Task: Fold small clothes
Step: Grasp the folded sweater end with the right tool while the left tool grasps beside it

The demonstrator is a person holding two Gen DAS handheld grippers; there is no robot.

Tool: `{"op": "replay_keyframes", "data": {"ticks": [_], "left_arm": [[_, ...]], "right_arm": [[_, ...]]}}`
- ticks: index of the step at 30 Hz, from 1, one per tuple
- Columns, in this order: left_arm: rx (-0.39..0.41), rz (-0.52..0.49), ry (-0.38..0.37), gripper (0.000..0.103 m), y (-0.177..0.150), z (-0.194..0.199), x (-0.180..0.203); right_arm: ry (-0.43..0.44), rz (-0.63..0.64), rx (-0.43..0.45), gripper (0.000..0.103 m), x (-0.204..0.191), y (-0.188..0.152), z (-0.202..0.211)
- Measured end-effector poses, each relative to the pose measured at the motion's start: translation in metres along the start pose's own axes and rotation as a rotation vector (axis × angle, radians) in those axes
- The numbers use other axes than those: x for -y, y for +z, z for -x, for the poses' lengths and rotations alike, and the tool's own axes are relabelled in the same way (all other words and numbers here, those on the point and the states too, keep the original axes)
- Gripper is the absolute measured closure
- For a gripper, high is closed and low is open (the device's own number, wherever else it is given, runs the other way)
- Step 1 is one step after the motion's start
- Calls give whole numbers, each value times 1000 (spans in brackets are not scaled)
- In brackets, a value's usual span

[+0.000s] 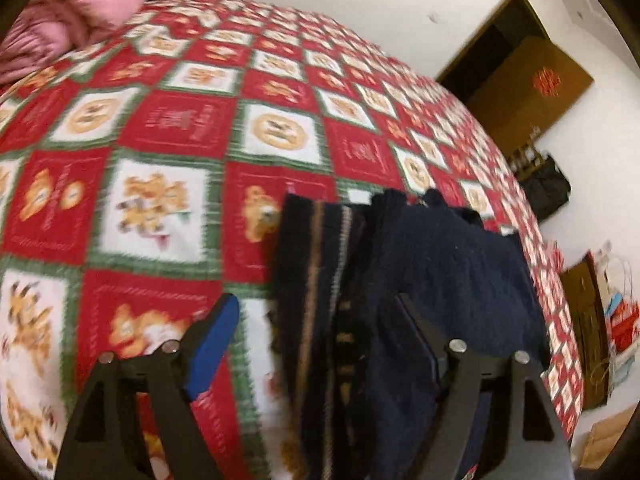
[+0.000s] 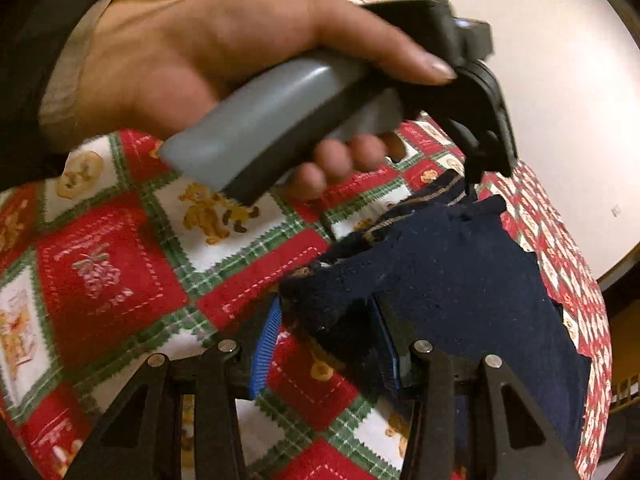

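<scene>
The left gripper point(image 1: 320, 344) is seen from its own camera with its jaws set wide apart. The blue pad point(image 1: 212, 344) of one finger stands clear of the cloth, with bedspread showing between pad and cloth. The other finger point(image 1: 420, 332) lies against the navy sock point(image 1: 448, 272); whether it presses on the sock cannot be told. No grip is shown.

The right gripper point(image 2: 326, 344) is seen from its own camera partly open. A fold of the sock point(image 2: 460, 280) hangs between its jaws, closer to the right-hand pad point(image 2: 390, 356) than to the left-hand pad point(image 2: 266, 344), from which it is apart. Whether the pads bear on the cloth cannot be told.

The sock is draped over the gripper fingers and spread on the bedspread point(image 1: 168, 128), near the bedspread's right edge. A striped band point(image 1: 316, 280), dark with tan lines, runs along the sock's left side.

Beyond the sock, in the right wrist view, a hand point(image 2: 192, 60) is wrapped round a grey handle point(image 2: 272, 124), held above the bedspread. The black fingers at the end of that tool point(image 2: 480, 128) point down to the sock's far edge.

The bedspread is a patchwork of red and white squares with bears, framed in green. At its far left corner a pink pillow point(image 1: 76, 12) is noted. Past its right edge a brown door point(image 1: 528, 76) is seen in a white wall.
</scene>
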State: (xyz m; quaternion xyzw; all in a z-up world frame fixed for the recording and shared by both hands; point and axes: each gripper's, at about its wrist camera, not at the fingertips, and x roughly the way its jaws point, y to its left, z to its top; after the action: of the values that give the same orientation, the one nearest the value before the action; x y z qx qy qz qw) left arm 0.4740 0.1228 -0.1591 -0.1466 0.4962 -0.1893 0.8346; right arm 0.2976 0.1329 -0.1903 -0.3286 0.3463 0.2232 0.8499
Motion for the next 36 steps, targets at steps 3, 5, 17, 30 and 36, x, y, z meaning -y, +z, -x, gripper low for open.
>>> {"op": "replay_keyframes", "data": {"ticks": [3, 5, 17, 30, 36], "left_arm": [[-40, -61, 38, 23, 8, -16, 13], [-56, -108, 79, 23, 12, -24, 20], [-21, -20, 9, 56, 28, -37, -8], [42, 14, -46, 90, 34, -15, 8], [88, 22, -88, 91, 45, 9, 36]], "right_arm": [[-7, -8, 3, 57, 0, -4, -5], [-7, -10, 12, 57, 1, -4, -8], [18, -57, 36, 74, 19, -1, -22], [44, -151, 128, 88, 36, -8, 20], [55, -277, 203, 90, 73, -23, 53]]}}
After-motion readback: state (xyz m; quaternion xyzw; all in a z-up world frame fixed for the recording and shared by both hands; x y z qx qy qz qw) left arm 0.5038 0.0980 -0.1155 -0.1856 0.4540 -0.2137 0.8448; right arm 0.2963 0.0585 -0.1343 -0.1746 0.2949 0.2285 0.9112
